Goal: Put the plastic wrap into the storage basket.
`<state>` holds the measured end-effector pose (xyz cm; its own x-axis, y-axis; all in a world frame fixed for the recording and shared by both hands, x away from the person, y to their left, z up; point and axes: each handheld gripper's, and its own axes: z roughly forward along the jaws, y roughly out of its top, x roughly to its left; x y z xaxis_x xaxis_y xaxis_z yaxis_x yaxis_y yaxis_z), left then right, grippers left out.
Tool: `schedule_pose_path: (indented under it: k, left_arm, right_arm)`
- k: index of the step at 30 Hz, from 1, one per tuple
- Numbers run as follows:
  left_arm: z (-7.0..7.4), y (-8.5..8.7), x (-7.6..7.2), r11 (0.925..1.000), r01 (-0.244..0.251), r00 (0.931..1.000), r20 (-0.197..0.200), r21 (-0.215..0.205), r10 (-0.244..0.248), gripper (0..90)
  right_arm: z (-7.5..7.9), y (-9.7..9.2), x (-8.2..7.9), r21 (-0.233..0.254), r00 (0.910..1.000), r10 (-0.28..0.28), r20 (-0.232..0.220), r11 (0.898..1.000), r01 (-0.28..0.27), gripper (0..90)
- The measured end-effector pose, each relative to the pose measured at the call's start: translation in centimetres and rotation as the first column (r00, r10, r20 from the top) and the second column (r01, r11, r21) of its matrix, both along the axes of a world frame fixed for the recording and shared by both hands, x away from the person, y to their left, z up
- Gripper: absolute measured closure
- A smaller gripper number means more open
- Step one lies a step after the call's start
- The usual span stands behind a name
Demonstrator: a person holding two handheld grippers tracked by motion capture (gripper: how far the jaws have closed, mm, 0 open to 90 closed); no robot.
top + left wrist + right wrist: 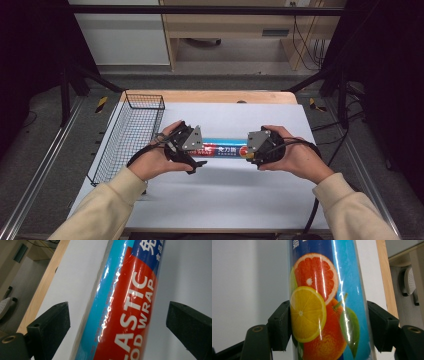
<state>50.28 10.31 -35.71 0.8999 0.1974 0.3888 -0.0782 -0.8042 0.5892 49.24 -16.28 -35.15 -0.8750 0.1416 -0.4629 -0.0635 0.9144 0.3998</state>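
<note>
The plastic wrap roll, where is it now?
In the high view the plastic wrap roll spans between the left gripper and right gripper, right of the wire basket.

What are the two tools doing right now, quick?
Left tool: open, jaws apart on either side of the plastic wrap roll, not pressing it.
Right tool: closed on the roll.

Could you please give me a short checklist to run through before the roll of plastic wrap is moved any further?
1. Right claw shut on the plastic wrap roll: ok.
2. Left claw gripping the roll: not ok, its jaws stand apart from it.
3. Roll held level between both hands: ok.
4. Wire basket upright at the table's left: ok.
5. Room in the basket: ok.
</note>
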Motion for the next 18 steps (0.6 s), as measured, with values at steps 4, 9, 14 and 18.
schedule_pose_path:
  k: [4,9,14,18]
  left_arm:
    - [-0.1,-0.5,0.1,0.9993,0.016,0.9999,0.005,0.033,-0.016,5.9]
    - [-0.3,-0.9,0.0,0.9973,0.028,0.9996,0.001,0.068,-0.028,8.8]
    - [-0.4,-1.0,-0.1,0.9955,0.026,0.9996,0.012,0.091,-0.027,10.6]
    - [-0.3,-0.9,0.0,0.9942,0.025,0.9996,0.013,0.104,-0.026,14.9]
  right_arm:
    - [0.4,0.5,0.0,-0.012,0.9999,0.012,0.004,1.000,-0.012,30.4]
    - [0.4,1.1,-0.1,-0.014,0.9997,0.026,-0.004,1.000,-0.026,30.4]
    - [0.6,1.7,-0.3,-0.002,0.9993,0.035,0.007,0.999,-0.035,30.5]
    - [0.7,1.9,-0.3,0.001,0.9992,0.041,0.000,0.999,-0.041,30.5]
